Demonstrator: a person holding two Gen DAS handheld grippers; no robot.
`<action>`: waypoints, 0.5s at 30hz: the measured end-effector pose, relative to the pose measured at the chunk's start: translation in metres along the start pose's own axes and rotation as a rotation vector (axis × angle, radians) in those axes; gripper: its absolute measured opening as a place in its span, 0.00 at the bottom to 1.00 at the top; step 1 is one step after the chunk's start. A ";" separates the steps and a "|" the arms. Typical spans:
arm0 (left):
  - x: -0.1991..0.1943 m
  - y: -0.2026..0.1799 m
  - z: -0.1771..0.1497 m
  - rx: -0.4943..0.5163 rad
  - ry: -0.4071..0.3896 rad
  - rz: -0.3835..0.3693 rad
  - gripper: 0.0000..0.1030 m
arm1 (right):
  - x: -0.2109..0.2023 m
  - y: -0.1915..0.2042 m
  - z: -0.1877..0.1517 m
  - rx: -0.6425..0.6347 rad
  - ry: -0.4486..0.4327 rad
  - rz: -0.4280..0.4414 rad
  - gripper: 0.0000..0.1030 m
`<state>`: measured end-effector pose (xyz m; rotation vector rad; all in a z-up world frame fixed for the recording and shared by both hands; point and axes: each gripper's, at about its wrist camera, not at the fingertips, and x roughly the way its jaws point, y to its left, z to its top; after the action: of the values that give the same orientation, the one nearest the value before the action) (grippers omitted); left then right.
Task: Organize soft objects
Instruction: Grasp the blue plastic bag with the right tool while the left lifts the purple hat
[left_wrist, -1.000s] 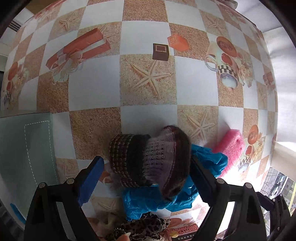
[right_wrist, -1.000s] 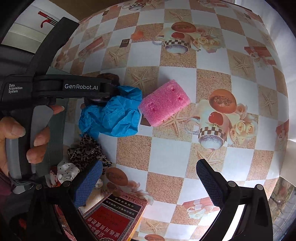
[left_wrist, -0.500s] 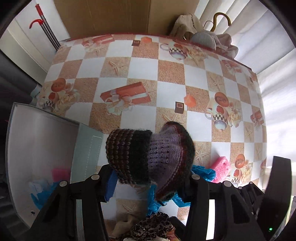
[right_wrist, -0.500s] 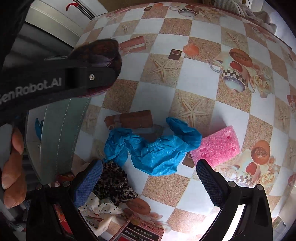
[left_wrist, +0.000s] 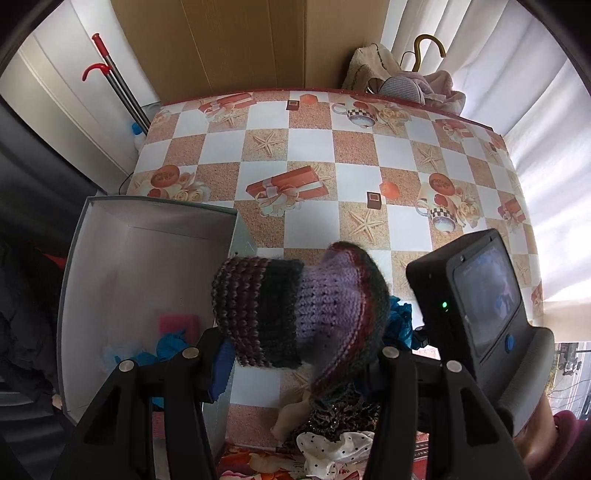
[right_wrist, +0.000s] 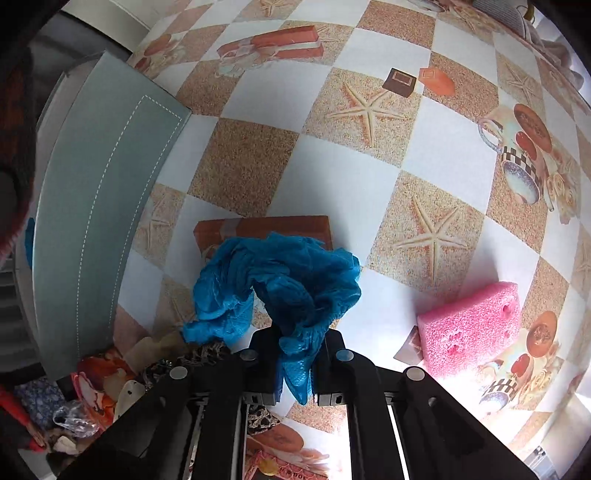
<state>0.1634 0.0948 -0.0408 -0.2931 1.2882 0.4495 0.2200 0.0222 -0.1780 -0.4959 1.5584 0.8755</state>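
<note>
My left gripper (left_wrist: 299, 354) is shut on a knitted purple and dark hat (left_wrist: 295, 306) and holds it high above the table, next to an open grey box (left_wrist: 147, 236). The box holds a pink sponge (left_wrist: 177, 323) and blue cloth (left_wrist: 166, 345). My right gripper (right_wrist: 295, 365) is shut on a crumpled blue cloth (right_wrist: 280, 284) just above the checkered tablecloth (right_wrist: 332, 177). A second pink sponge (right_wrist: 469, 328) lies on the table to its right.
The grey box's side (right_wrist: 99, 206) stands to the left of the right gripper. A leopard-print cloth (left_wrist: 343, 417) and a white dotted cloth (left_wrist: 332, 450) lie near the table's front edge. The right gripper's body (left_wrist: 476, 295) is close on the right.
My left gripper closed on the hat and lifted it up and toward the box. My right gripper moved to the blue cloth and closed on it.
</note>
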 end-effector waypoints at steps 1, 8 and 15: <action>-0.001 -0.003 -0.005 0.020 0.000 0.004 0.54 | -0.007 -0.003 -0.003 0.019 -0.019 0.011 0.11; -0.010 -0.014 -0.041 0.117 0.025 0.006 0.54 | -0.067 -0.030 -0.036 0.130 -0.137 0.035 0.11; -0.033 -0.018 -0.077 0.189 0.026 -0.013 0.54 | -0.113 -0.041 -0.090 0.211 -0.174 0.024 0.11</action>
<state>0.0997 0.0387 -0.0295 -0.1488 1.3430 0.3110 0.2137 -0.0906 -0.0796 -0.2439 1.4778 0.7418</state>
